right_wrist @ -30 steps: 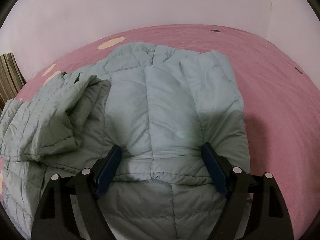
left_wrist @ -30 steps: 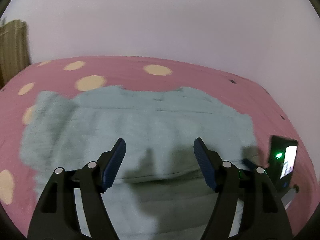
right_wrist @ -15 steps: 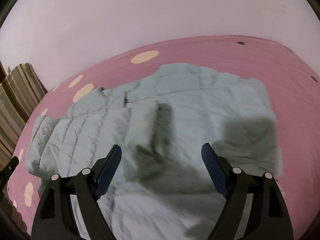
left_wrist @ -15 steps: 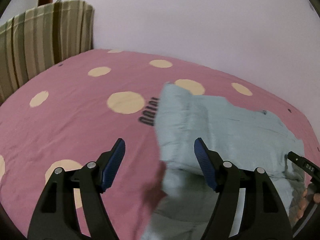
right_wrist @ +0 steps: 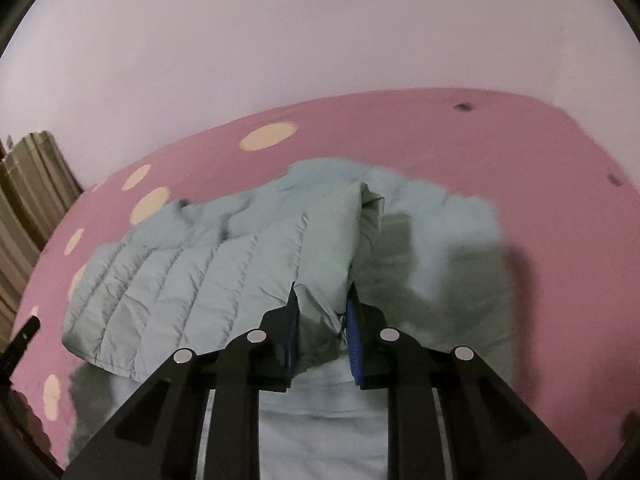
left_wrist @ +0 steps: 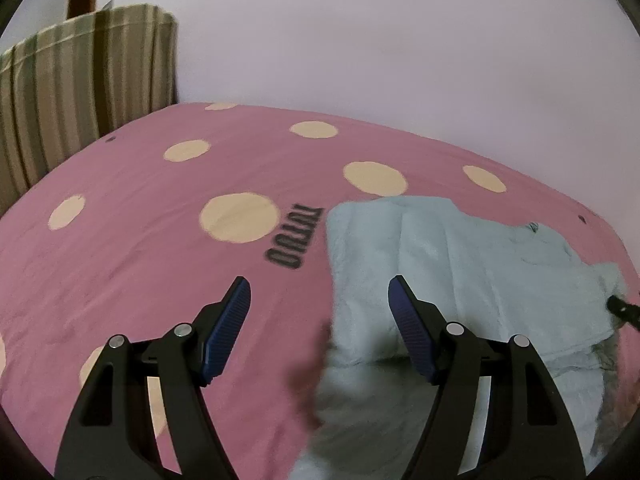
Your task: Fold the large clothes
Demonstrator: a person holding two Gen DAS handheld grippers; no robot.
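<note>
From the right wrist, the pale grey-green quilted puffer jacket [right_wrist: 208, 280] lay spread on the pink bedsheet with cream polka dots [right_wrist: 500, 140], and the right gripper [right_wrist: 322, 320] had a bunched fold of its fabric between the blue ribbed pads, the jaws closing on it and the cloth tenting up from the bed toward the claw. That view alone showed the grip and the stitched channels of the quilting, which ran in parallel lines across the panel on the left; the shell looked thin, slightly shiny and puffy. A raised flap stood up near the jacket's far edge. The garment's long axis ran roughly left to right across that picture, slanting away toward the far right.

The left wrist showed what the other did not: the left gripper [left_wrist: 318, 300] stood wide apart and held nothing, hanging over bare sheet at the jacket's left edge, its right finger over the fabric. Here the jacket [left_wrist: 460, 264] looked blurred and soft, lying to the right, reaching away toward the far right corner. Black printed lettering [left_wrist: 294, 238] sat on the sheet just beside it, near a large cream dot. A striped olive-and-beige cloth [left_wrist: 84, 92] hung upright at the far left, against a plain pale wall [left_wrist: 380, 40].
</note>
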